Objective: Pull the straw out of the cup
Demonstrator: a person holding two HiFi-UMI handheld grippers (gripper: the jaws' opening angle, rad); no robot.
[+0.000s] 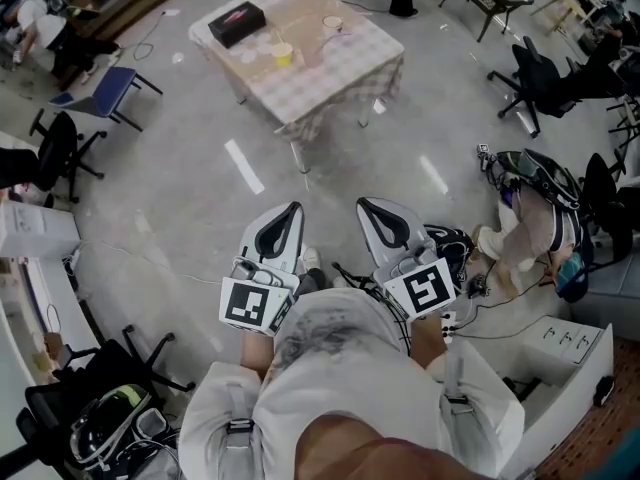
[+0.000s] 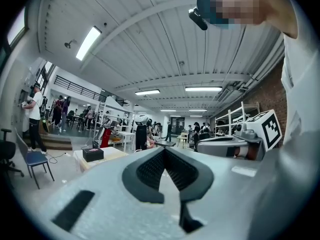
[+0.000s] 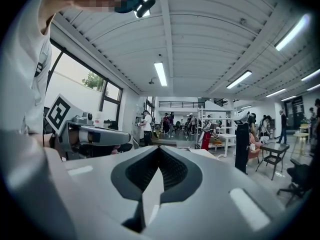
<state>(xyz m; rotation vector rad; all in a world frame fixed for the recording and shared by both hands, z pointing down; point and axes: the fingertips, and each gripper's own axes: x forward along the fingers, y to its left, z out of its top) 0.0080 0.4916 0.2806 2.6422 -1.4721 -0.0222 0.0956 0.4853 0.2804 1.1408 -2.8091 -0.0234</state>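
While my left grey gripper (image 1: pixel 293 208) and right grey gripper (image 1: pixel 365 204) are pressed together on nothing, the small yellow cup (image 1: pixel 283 54) stands on the checked-cloth table (image 1: pixel 335 73) at twelve o'clock, well apart. Its straw is too small to see. I expect it to be light, thin and crushable, so I'd pinch gently near its top.

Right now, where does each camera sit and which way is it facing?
Head view: on the person's head, looking steeply down at the floor and the table ahead; shows the shirt, left gripper and right gripper.
Left gripper view: on the left gripper, looking level along its shut jaws towards the table; shirt at right.
Right gripper view: on the right gripper, level along shut jaws; shirt at left.
Shared: head and left gripper views both show the black box; each gripper view shows the other gripper.
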